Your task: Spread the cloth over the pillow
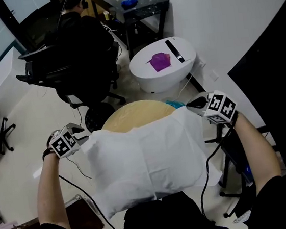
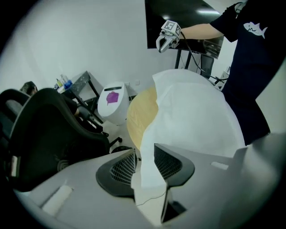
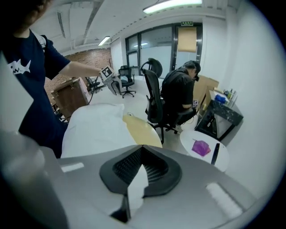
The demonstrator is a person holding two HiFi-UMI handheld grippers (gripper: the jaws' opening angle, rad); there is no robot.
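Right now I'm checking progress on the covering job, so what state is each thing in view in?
cloth: spread out, wrinkled, lying across the tan table.
left claw: open, one corner of the cloth loose between its jaws.
right claw: shut on another corner of the cloth.
tan table: mostly covered, far edge bare.
office chair: occupied by a seated person.

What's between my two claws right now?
The white cloth fills the stretch from left claw to right claw; the head view shows it.
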